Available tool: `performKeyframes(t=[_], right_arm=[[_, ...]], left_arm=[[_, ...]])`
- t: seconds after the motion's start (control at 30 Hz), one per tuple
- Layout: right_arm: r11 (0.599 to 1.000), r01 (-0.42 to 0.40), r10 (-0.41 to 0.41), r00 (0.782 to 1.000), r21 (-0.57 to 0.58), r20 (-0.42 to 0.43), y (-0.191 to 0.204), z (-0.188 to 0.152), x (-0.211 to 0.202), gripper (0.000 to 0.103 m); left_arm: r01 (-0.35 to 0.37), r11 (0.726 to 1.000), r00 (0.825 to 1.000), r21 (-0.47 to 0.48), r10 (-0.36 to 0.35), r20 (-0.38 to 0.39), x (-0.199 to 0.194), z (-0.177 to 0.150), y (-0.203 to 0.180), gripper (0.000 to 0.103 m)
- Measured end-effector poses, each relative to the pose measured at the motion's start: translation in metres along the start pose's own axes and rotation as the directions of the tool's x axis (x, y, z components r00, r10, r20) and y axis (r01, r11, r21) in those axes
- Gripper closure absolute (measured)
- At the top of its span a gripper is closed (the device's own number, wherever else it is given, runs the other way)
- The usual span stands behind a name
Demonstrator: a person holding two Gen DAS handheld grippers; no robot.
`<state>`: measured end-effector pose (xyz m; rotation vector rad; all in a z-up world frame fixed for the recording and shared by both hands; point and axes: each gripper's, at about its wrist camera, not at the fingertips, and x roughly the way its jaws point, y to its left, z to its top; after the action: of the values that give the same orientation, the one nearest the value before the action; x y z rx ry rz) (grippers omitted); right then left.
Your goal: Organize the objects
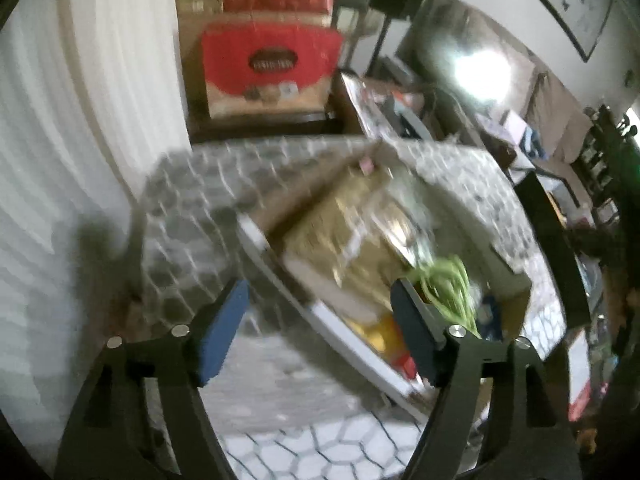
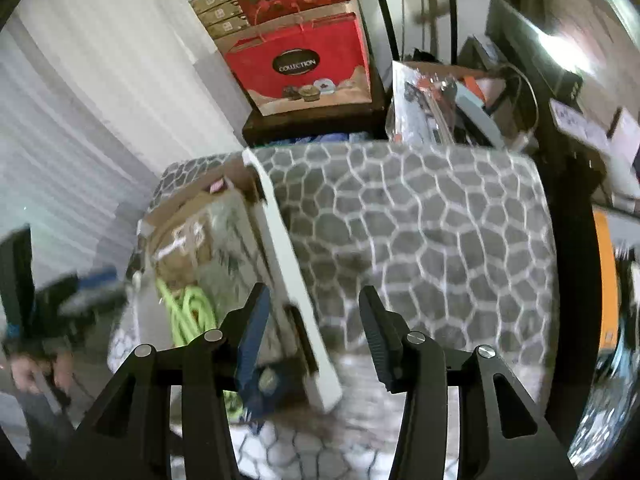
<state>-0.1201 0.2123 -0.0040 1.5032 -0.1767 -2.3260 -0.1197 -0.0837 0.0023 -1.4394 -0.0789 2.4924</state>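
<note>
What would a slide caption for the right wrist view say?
Open right gripper above a stone-patterned mat, beside a cardboard box holding a green cord.

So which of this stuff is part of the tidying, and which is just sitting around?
Part of the job:
cardboard box
green cord inside it
white board against the box

Just lying about:
red gift bag
stacked cartons
plastic-wrapped clutter

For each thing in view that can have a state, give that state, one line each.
Left gripper: open, nothing between the fingers.
Right gripper: open, nothing held.
Cardboard box: open, flaps up, packed with things.
Green cord: coiled loosely, lying inside the box.
White flap: standing up along the box's edge.
Red bag: upright on the dark stand behind the table.
</note>
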Motion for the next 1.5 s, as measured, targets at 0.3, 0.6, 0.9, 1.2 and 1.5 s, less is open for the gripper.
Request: performKeyframes(t=[0.3,0.6,0.9,1.2,1.5], right_arm=[[0.975,-0.16,0.165,0.986,0.154,-0.021,-0.013,-0.069,-0.009,0.054],[0.942,-0.265,0.286,0.955,0.208,-0.077,0.008,-0.094,0.026,0.062],[0.923,-0.298,0.317,0.947,0.243,-0.044,0.009,-0.09,0.032,0.065],[0.951,-0.215,0.222,0.975,0.224,-0.004,-0.011,-0.071,0.018,0.067],[0.966,-0.163,0.162,0.987,0.201,0.021,-0.066,-0.015,0.017,0.067]], left_arm=[[-0.04,0.998,0.999,0.054,0.041,-0.028,0.051,0.053,0.019,0.03],[-0.073,0.991,0.992,0.11,0.084,-0.099,0.099,0.071,0.01,0.031],[-0.05,0.993,0.969,0.103,0.073,-0.235,0.129,0.063,0.01,0.068],[0.009,0.998,0.967,0.062,0.007,-0.256,0.113,0.036,-0.001,0.078],[0.078,0.996,0.97,0.04,-0.067,-0.236,0.088,-0.014,-0.029,0.078]])
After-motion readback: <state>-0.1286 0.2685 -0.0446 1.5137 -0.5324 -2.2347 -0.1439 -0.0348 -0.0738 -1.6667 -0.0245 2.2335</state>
